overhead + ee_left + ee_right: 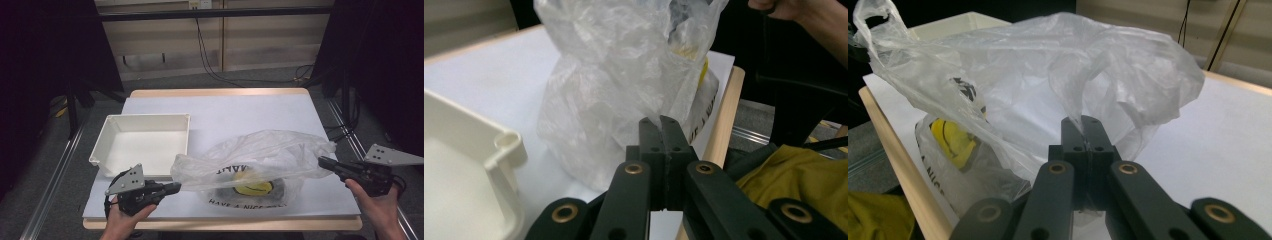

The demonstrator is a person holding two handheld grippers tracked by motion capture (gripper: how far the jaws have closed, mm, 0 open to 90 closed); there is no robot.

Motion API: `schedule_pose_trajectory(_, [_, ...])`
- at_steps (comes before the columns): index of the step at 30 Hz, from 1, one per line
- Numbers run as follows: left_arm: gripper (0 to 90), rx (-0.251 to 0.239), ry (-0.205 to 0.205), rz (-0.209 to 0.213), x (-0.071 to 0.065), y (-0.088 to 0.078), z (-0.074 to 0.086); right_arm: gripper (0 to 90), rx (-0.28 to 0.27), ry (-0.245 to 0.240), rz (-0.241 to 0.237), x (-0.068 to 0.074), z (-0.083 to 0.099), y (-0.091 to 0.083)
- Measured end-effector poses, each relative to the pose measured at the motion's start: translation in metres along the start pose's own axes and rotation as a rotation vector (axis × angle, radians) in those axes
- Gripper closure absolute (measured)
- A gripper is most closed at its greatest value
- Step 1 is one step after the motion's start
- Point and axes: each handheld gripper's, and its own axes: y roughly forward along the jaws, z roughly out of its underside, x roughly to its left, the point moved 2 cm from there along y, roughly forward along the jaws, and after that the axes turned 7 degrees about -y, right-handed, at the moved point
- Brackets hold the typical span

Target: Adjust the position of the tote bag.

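Observation:
A clear plastic bag [260,155] printed with a yellow smiley face and black lettering lies on the white table sheet, puffed up and stretched between both grippers. My left gripper [176,186] is shut at the bag's left edge; in the left gripper view the film [624,75] hangs down to the closed tips [660,120]. At the bag's right end, my right gripper [322,161] is shut on the film, and a fold of the bag [1048,65] runs down into its tips [1083,121]. Something yellow [247,176] shows through the bag.
A white plastic tray [145,120] stands left of the bag, its corner close to my left gripper [506,145]. The table's wooden front edge [225,224] runs just below the bag. Bare white sheet [250,110] lies beyond the bag. Cables trail on the floor behind.

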Motion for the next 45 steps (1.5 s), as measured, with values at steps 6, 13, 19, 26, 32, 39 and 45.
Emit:
schedule_pose_trajectory(6, [90.0,0.061,-0.030,-0.016,0.007,0.011,0.022,90.0,0.090,-0.007,0.006,0.002,0.020,0.017])
schedule_pose_trajectory(13, [90.0,0.141,-0.048,-0.040,0.015,0.024,0.039,90.0,0.179,0.021,-0.008,-0.003,0.047,0.041])
schedule_pose_trajectory(19, [90.0,0.240,-0.044,-0.060,0.020,0.039,0.052,90.0,0.256,0.040,-0.025,-0.006,0.069,0.061])
schedule_pose_trajectory(26, [90.0,0.314,-0.017,-0.084,0.025,0.053,0.056,90.0,0.319,0.002,-0.028,-0.010,0.080,0.079])
schedule_pose_trajectory(32, [90.0,0.324,-0.007,-0.090,0.024,0.055,0.057,90.0,0.373,-0.016,-0.036,-0.004,0.089,0.087])
schedule_pose_trajectory(39, [86.5,0.282,-0.039,-0.080,0.026,0.050,0.055,80.6,0.326,-0.017,-0.047,-0.003,0.087,0.082])
schedule_pose_trajectory(45, [78.1,0.234,-0.049,-0.070,0.022,0.041,0.053,74.5,0.232,0.018,-0.053,-0.002,0.081,0.064])
